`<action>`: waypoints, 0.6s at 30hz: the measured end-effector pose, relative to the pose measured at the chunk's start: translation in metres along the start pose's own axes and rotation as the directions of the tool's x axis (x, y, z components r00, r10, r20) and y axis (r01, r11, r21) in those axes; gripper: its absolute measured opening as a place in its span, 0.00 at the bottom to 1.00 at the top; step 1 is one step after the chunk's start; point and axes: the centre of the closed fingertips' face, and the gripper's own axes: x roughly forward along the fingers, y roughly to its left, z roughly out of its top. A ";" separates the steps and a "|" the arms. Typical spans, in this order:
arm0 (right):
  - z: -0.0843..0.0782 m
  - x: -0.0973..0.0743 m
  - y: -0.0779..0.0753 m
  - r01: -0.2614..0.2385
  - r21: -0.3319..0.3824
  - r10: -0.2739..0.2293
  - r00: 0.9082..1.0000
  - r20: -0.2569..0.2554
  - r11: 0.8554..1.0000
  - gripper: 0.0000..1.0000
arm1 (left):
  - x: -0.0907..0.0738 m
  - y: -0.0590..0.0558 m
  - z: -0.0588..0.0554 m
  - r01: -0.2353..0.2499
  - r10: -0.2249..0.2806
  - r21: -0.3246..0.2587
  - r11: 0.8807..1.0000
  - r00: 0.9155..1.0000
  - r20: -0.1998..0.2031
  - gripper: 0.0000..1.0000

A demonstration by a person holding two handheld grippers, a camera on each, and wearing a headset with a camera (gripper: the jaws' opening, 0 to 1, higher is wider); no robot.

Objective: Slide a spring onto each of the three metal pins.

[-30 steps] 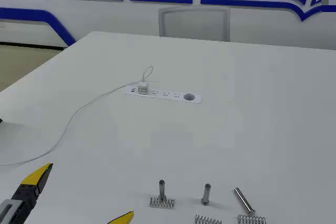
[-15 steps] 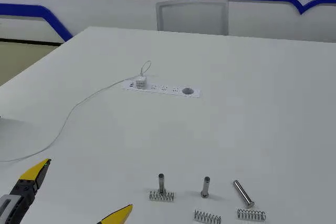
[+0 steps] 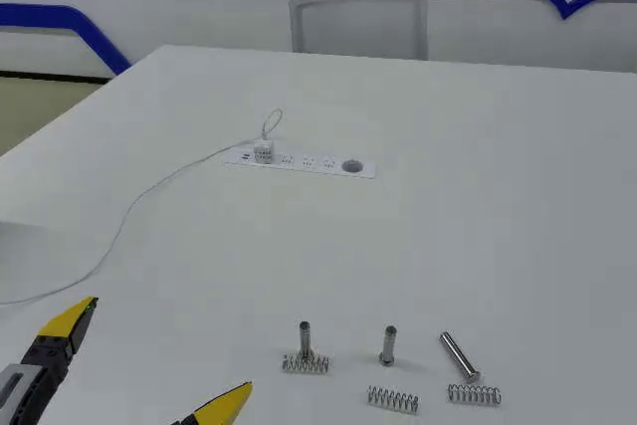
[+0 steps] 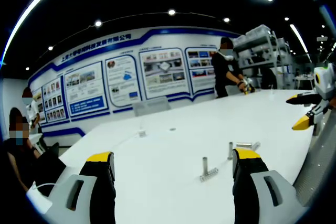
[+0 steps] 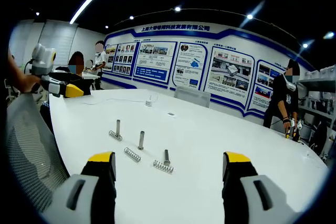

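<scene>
The left spring [image 3: 306,364] is lying on the white table [image 3: 478,196], to the right of the left tongs [image 3: 169,345], whose jaws are gaping wide and gripping nothing at the lower left corner of the head view. Its coil axis is running left to right, and it is resting against the foot of the left pin [image 3: 305,335], which is standing upright with its long axis pointing straight up. The middle pin [image 3: 388,343] is standing upright in the same way. The middle spring [image 3: 392,400] is lying apart from it, nearer the person, with its axis running left to right. The right pin [image 3: 459,356] is lying on its side, its long axis slanting from far left to near right, with the wider head at the near end. The right spring [image 3: 474,394] is lying just beside that head, axis left to right. In the right gripper view, the right tongs [image 5: 169,157] are standing wide apart, holding nothing, and facing the three pins.
</scene>
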 end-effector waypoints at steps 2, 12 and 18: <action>-0.001 0.000 -0.001 0.005 -0.001 -0.005 1.000 -0.007 1.000 0.84 | 0.000 0.001 0.000 -0.002 0.002 -0.002 1.000 1.000 0.001 0.94; -0.008 0.002 0.001 -0.007 -0.064 0.003 0.998 -0.064 0.998 0.86 | 0.000 0.001 -0.005 -0.001 0.001 0.009 1.000 1.000 -0.027 0.94; -0.018 0.003 0.009 -0.062 -0.105 0.049 0.991 -0.121 0.993 0.87 | 0.000 0.000 -0.004 0.003 -0.003 0.005 1.000 1.000 -0.021 0.91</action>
